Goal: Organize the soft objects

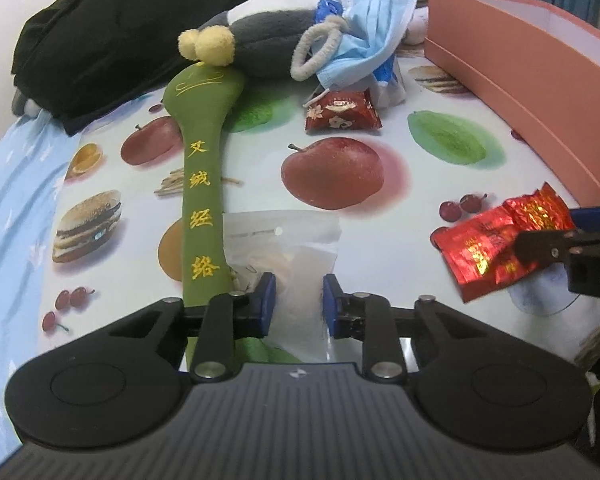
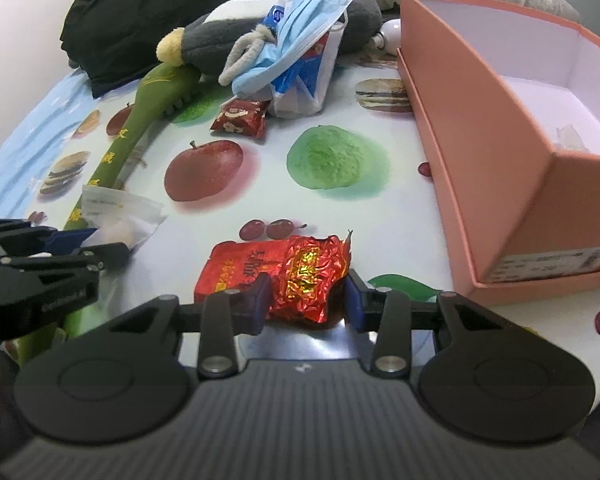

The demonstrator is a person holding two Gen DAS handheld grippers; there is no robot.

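lying on a fruit-printed tablecloth (image 2: 340, 92), the soft objects are spread between the two grippers and a pink box (image 2: 500, 120) at the right. the left gripper (image 1: 299, 304) is pinched on a clear plastic pouch (image 1: 296, 248) at the near left, both blue pads touching its sides. just left of the pouch a long green fabric mallet (image 1: 202, 184) is laid, its head reaching far toward a grey plush toy (image 1: 268, 36). the right gripper (image 2: 306, 300) is closed around a crumpled red foil packet (image 2: 276, 268) in the near centre, the pads pressed on its sides. a smaller red packet (image 2: 240, 118) and a blue face mask (image 2: 300, 24) are seen farther back.
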